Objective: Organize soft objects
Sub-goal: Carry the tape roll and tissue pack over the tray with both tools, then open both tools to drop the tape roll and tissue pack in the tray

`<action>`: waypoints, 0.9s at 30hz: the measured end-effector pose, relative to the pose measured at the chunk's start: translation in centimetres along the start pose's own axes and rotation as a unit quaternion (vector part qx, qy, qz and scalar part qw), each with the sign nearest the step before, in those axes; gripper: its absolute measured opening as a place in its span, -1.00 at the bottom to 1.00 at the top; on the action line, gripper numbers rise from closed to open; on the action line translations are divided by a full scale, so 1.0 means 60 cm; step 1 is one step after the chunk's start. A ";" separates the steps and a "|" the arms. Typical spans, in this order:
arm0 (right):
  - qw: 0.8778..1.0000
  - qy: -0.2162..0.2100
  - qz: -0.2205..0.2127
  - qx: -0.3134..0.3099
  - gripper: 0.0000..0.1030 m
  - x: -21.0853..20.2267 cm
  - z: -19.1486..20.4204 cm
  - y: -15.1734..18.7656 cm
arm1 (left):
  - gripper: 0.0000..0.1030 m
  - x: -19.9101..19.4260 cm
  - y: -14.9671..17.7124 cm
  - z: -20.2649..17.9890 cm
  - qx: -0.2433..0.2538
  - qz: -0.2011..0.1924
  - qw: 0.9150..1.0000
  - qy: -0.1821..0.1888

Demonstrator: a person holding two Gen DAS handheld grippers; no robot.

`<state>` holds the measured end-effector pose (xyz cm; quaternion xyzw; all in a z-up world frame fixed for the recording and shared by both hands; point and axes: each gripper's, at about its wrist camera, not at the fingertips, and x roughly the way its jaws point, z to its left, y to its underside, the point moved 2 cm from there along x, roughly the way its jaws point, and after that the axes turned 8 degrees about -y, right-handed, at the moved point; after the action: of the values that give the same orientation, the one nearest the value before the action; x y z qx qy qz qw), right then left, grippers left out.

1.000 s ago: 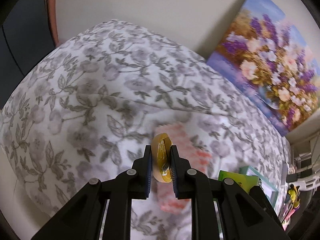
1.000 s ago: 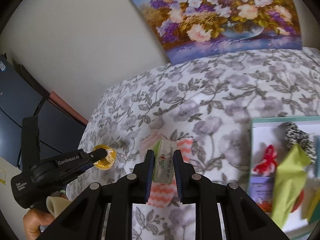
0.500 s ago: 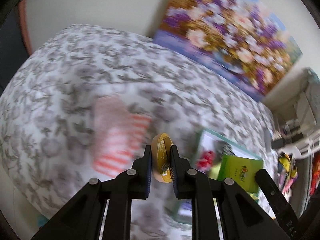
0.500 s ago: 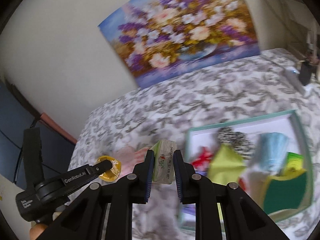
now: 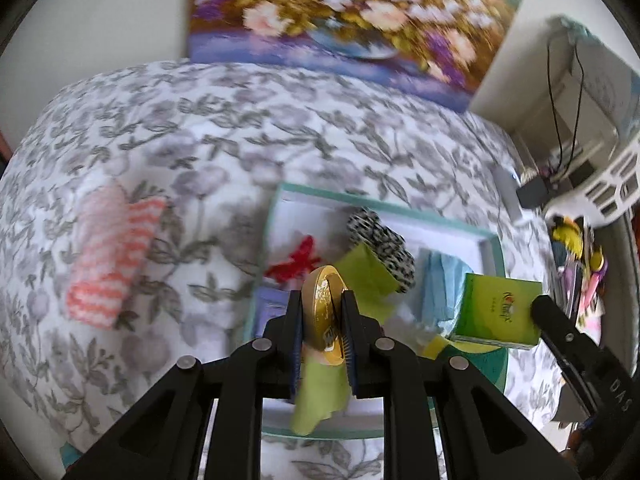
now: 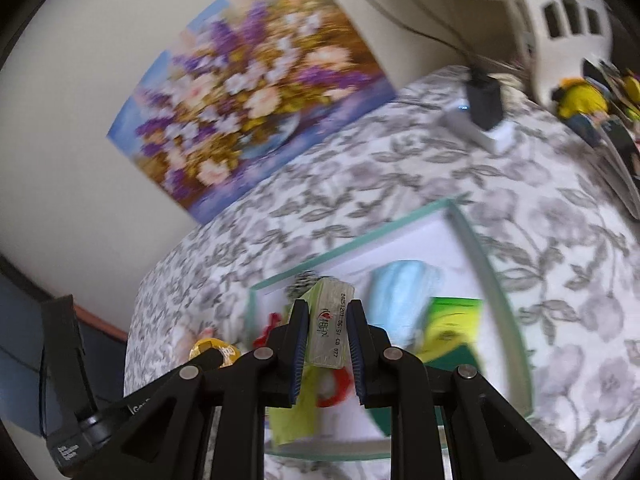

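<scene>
Both grippers loaded, over the tray on the floral bed.

Left gripper (image 5: 323,330) pinches a yellow roll (image 5: 326,312) on edge; right gripper (image 6: 328,340) pinches a green tissue pack (image 6: 330,326) upright. Teal tray (image 5: 494,240) below both holds a red bow (image 5: 298,260), spotted scrunchie (image 5: 380,244), green cloth (image 5: 366,280), blue mask (image 5: 440,284). Pink striped cloth (image 5: 110,264) lies on the bedspread (image 5: 240,140) left of the tray. Flower painting (image 5: 340,12) leans on the far wall.

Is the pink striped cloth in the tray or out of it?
Out. The pink striped cloth lies on the flowered bedspread, left of the teal-rimmed tray.
</scene>
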<state>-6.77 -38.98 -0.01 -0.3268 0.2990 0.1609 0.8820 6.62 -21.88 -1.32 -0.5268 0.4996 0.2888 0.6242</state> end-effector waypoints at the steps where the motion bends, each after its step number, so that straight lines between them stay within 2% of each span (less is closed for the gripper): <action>1: 1.000 0.002 -0.003 0.006 -0.59 -0.003 -0.009 -0.002 | -0.64 0.006 0.002 -0.012 0.005 0.002 1.000 -0.002; 7: 0.999 0.005 -0.009 0.030 -0.59 -0.014 -0.055 -0.006 | -0.63 0.024 0.016 -0.046 0.026 0.013 1.000 -0.009; 17: 0.999 -0.004 -0.006 0.048 -0.59 -0.007 -0.075 -0.005 | -0.61 0.036 0.022 -0.066 0.047 0.013 0.998 -0.028; 24: 0.998 0.031 0.010 0.045 -0.59 0.006 -0.086 0.000 | -0.58 0.043 0.023 -0.066 0.050 0.021 0.998 -0.036; 27: 0.998 0.051 0.014 0.035 -0.53 0.006 -0.082 0.000 | -0.45 0.044 0.021 -0.064 0.048 0.023 0.998 -0.038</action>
<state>-8.57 -42.27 -3.19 -0.2997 0.3539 0.1457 0.8739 5.12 -25.59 -4.01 -0.4728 0.5008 0.2990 0.6605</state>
